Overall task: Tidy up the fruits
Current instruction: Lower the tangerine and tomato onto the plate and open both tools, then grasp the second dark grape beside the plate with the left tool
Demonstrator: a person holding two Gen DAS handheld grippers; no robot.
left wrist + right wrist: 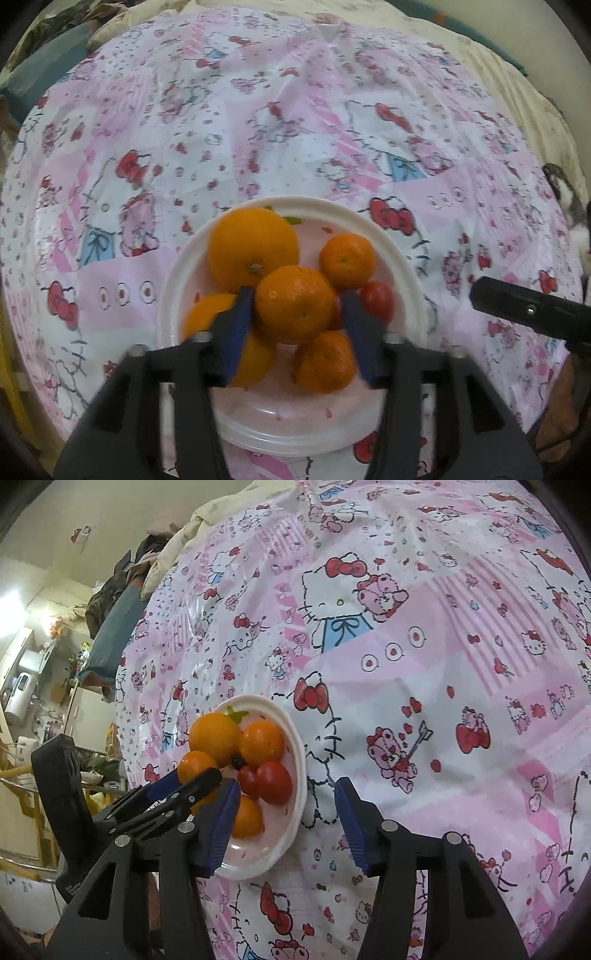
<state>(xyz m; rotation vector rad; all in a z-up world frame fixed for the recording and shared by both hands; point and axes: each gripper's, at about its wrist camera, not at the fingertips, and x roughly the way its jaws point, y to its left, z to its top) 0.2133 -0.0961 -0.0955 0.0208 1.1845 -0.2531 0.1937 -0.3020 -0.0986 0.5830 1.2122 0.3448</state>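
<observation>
Orange citrus fruits of mixed sizes sit heaped in a shallow white plastic plate (pixel 373 221) on the pink cartoon-print tablecloth (pixel 295 122), seemingly gathered there so nothing rolls off. A medium glossy mandarin (pixel 295 304) rides on top of the pile, between the blue pads of the left gripper (pixel 295 314); the jaws stand partly apart, and the pads look just clear of its skin, though blur makes contact hard to rule out. Beside it lie a large orange (pixel 253 247) and small red tomatoes (pixel 378 299). The right gripper (pixel 286 812) hangs half-open and empty over the plate's near rim. Lower fruits are partly hidden behind the fingers, and a green stalk at the plate's far edge is barely readable.
</observation>
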